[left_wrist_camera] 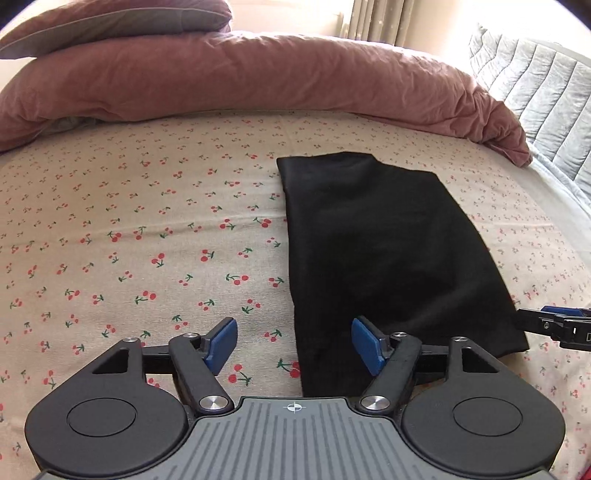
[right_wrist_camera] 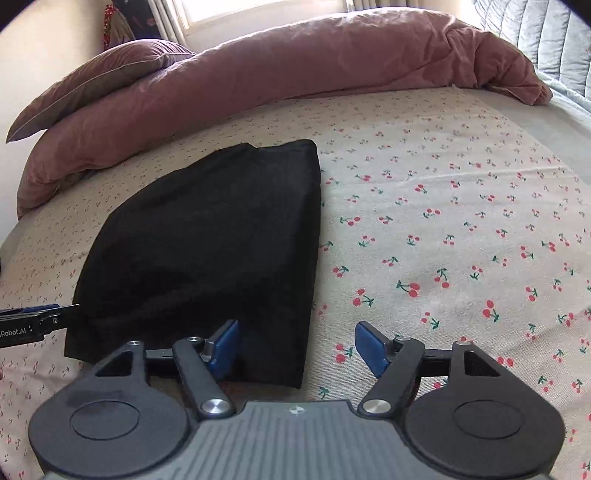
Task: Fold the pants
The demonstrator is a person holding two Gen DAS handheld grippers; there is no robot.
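Observation:
Black pants [left_wrist_camera: 384, 254] lie folded into a compact flat stack on the cherry-print sheet [left_wrist_camera: 147, 229]. In the left wrist view my left gripper [left_wrist_camera: 294, 345] is open above the stack's near left edge, its blue pads clear of the cloth. The right wrist view shows the same pants [right_wrist_camera: 207, 251] to the left of centre. My right gripper [right_wrist_camera: 297, 349] is open over their near right corner, nothing pinched between its pads. Each gripper's tip shows at the edge of the other's view: the right gripper [left_wrist_camera: 554, 325] and the left gripper [right_wrist_camera: 37, 321].
A rolled pink duvet [left_wrist_camera: 258, 77] runs across the far side of the bed, with a pillow [left_wrist_camera: 110, 22] on its left end. A grey quilted headboard or cover [left_wrist_camera: 535, 85] stands at the right. Curtains and a bright window lie beyond.

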